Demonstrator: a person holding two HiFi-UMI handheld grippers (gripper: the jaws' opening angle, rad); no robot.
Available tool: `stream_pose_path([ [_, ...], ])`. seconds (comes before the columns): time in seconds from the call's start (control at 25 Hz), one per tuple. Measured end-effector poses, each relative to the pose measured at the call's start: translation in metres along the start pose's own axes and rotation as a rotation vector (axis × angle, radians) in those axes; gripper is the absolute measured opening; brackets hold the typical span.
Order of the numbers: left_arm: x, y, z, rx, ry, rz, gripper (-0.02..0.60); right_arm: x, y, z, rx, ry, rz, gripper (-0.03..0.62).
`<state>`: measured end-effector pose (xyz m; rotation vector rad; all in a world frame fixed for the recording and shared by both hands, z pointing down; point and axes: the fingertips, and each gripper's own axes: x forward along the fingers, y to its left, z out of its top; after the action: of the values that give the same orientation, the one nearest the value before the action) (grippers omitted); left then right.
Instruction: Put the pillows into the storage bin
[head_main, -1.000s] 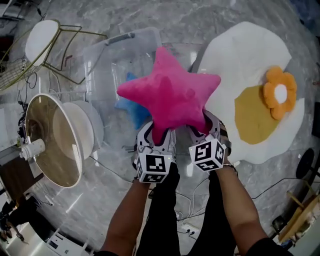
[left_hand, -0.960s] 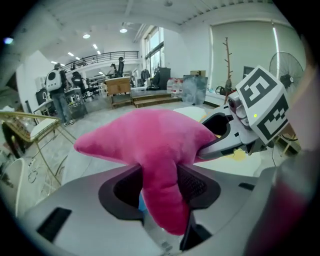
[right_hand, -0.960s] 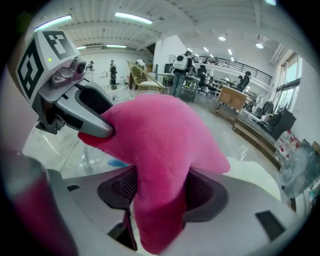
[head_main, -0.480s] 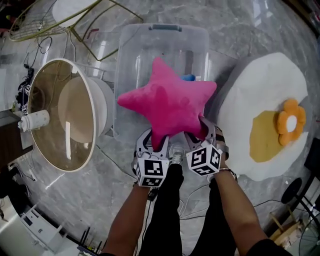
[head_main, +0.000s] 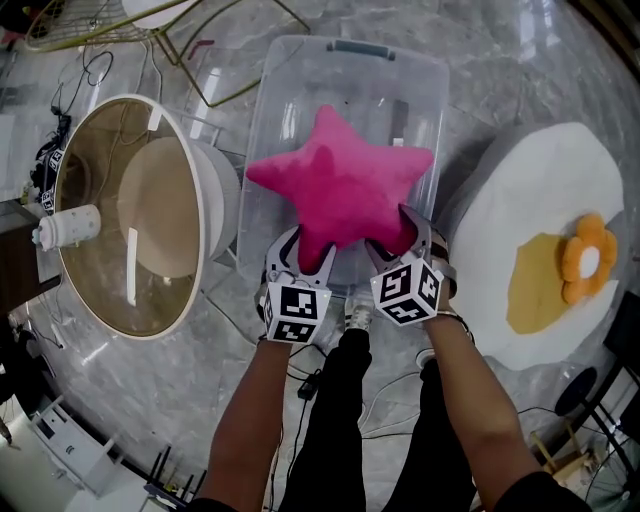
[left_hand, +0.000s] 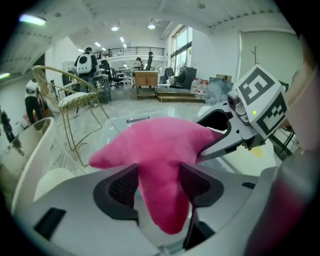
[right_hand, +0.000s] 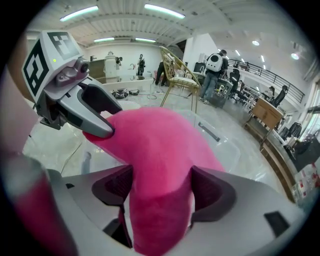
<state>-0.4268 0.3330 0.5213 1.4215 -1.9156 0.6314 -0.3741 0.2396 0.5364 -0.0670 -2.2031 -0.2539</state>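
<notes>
A pink star pillow (head_main: 340, 185) hangs over the clear plastic storage bin (head_main: 300, 70), low between its walls. My left gripper (head_main: 305, 255) holds the star's lower left arm and my right gripper (head_main: 395, 235) holds its lower right arm. In the left gripper view the pink arm (left_hand: 155, 150) fills the gap of the left gripper (left_hand: 160, 185), touching both pads. The right gripper view shows the same, pink plush (right_hand: 160, 150) pressed between the pads of the right gripper (right_hand: 161, 190). Both pairs of jaws have just been opening, with the pillow still between them.
A white fried-egg pillow (head_main: 540, 260) with an orange flower (head_main: 588, 258) lies on the floor right of the bin. A big round white shell-like object (head_main: 130, 210) stands at the left, a gold wire chair (head_main: 150, 20) behind it. Cables (head_main: 310, 380) run by my feet.
Both grippers carried the star pillow forward and down over the middle of the bin. The blue pillow seen in the bin earlier is now hidden beneath it.
</notes>
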Motion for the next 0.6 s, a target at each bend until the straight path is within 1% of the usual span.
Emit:
stream_pose_path([
  [0.04,0.005,0.005,0.004,0.045,-0.008,0.011,0.273,0.003,-0.006,0.007,-0.008,-0.021,-0.023,0.385],
  [0.08,0.010,0.010,0.010,0.086,-0.013,0.018,0.285,0.005,-0.012,0.016,-0.017,-0.046,-0.049,0.373],
  [0.12,0.014,0.013,0.016,0.112,-0.016,0.019,0.309,0.005,-0.019,0.025,-0.022,-0.070,-0.070,0.366],
  [0.16,0.016,0.017,0.021,0.124,-0.020,0.021,0.314,0.005,-0.024,0.033,-0.021,-0.089,-0.080,0.387],
  [0.24,0.016,0.026,0.032,0.127,-0.034,0.039,0.316,0.002,-0.032,0.042,-0.009,-0.108,-0.085,0.407],
  [0.48,0.005,0.041,0.053,0.097,-0.086,0.123,0.316,-0.015,-0.047,0.044,0.024,-0.128,-0.111,0.420],
  [0.6,0.005,0.034,0.057,0.086,-0.092,0.124,0.316,-0.022,-0.050,0.037,0.049,-0.130,-0.120,0.425],
])
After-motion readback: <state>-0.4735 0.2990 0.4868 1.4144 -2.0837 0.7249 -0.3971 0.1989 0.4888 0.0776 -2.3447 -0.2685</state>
